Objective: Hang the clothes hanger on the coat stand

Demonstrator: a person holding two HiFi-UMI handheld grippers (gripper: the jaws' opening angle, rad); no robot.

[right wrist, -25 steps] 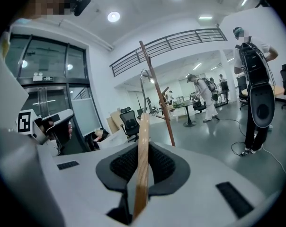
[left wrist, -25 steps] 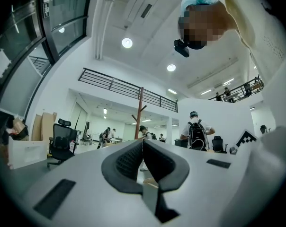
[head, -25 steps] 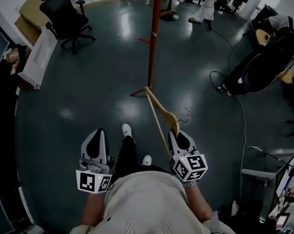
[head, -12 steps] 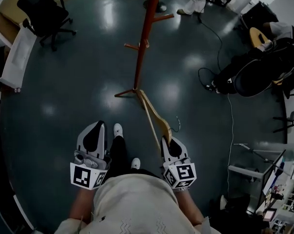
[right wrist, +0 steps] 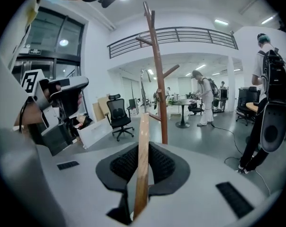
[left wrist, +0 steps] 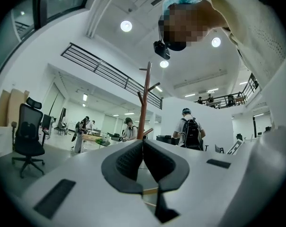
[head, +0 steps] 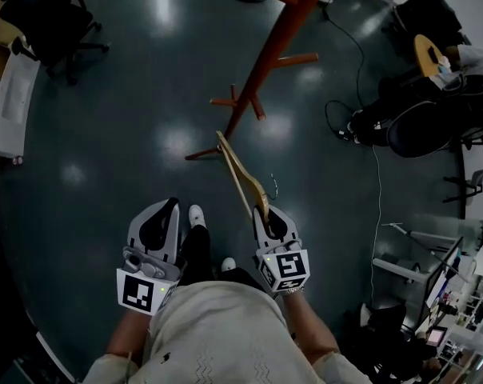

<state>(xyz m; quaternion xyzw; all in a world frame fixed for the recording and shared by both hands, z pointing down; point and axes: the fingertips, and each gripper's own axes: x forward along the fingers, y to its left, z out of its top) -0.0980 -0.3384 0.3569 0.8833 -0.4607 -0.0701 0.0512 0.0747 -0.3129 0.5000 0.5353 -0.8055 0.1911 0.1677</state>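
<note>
The wooden clothes hanger (head: 240, 174) is clamped edge-on between the jaws of the right tool (head: 267, 214). The right gripper view shows one arm of the hanger (right wrist: 143, 160) running up through the black pads (right wrist: 164, 164), which press on it from both sides. From the tool the hanger reaches forward and a little left, and its thin wire hook (head: 271, 187) curls out just ahead of the jaw tips on the right.

The hanger's far end points towards the foot of the red-brown coat stand (head: 281, 46), which rises straight ahead of the right tool. In the head view the tip lies close to the stand's base legs; I cannot tell whether they touch. In the right gripper view the stand's pole (right wrist: 158, 79) rises just right of the hanger's arm, with pegs branching off high up. The hanger is on none of them.

To the left of the right tool, with the person's legs and white shoes (head: 195, 214) between the two, is the left tool (head: 163, 214). Its jaws are closed together with nothing between them, and the stand (left wrist: 145, 103) shows beyond their tips (left wrist: 143, 143).

Everything stands on a dark glossy floor (head: 129, 118). A black office chair (head: 45, 22) sits far to the left of the tools, and a cable (head: 369, 158) trails across the floor to the right.
</note>
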